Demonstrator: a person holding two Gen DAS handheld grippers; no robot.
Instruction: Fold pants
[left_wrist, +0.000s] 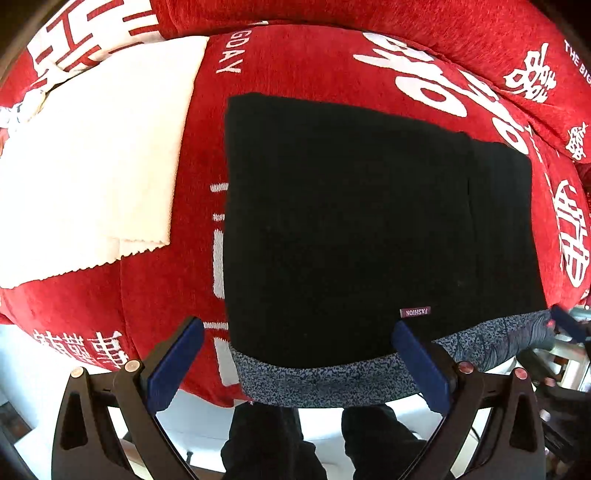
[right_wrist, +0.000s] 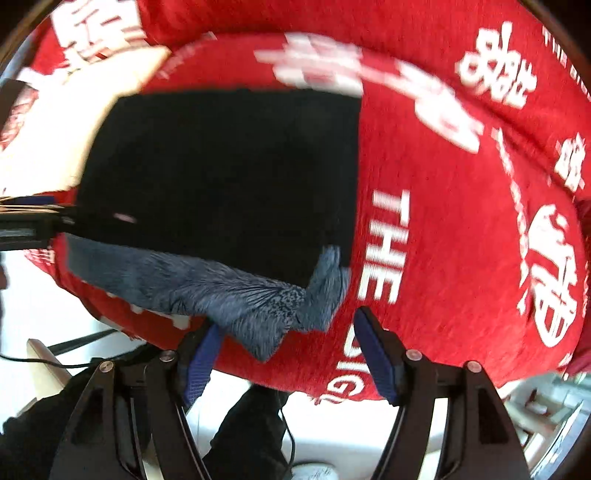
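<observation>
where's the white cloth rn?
Left wrist view, far left: the white pinked-edge cloth lies flat on the red printed blanket, left of the folded black pants, a strip of red between them.

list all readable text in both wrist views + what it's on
"FASHION": small maroon tag on the black pants, seen upside down.
"GDAY": white letters on the red cover, start cut off by the white cloth.
"THE BIG": cover's right edge, cut off by the frame.
"THE", right wrist view, blurred; the letters below it are partly hidden.
Large white Chinese characters on the cover: decorative, not transcribed.
</observation>
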